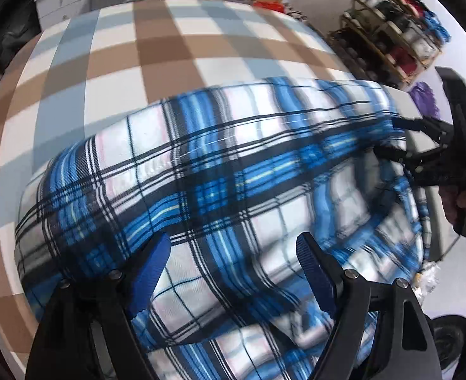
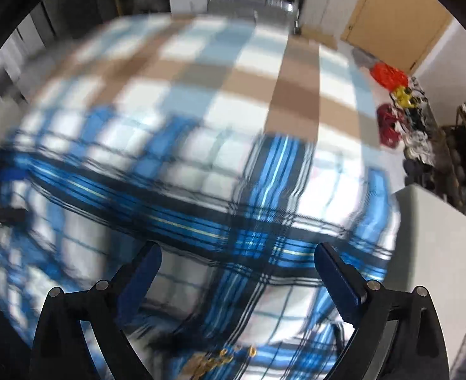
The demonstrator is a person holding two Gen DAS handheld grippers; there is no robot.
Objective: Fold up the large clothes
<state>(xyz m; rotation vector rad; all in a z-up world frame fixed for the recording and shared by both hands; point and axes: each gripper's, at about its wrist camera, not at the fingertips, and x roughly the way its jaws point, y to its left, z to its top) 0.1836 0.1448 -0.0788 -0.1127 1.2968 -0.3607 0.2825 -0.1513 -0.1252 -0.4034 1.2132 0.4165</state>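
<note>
While both the left gripper (image 1: 233, 253) and right gripper (image 2: 237, 262) stand agape, empty, the soft blue-and-white plaid woven garment (image 1: 220, 171) lies rumpled on a brown-and-blue checked cloth surface (image 1: 157, 47); no writing legible.

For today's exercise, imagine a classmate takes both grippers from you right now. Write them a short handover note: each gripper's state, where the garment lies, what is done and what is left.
Left gripper: open, nothing held, pointing down over the blue plaid garment.
Right gripper: open, nothing held, also over the garment; from the left wrist view it sits at the garment's right edge.
Garment: on the checked brown, blue and white surface, bunched and layered, near edge rumpled.
Done: it looks at least partly folded over; how many folds cannot be told.
Left: take hold of an edge with both sets of fingers, flatten, finish folding.
</note>
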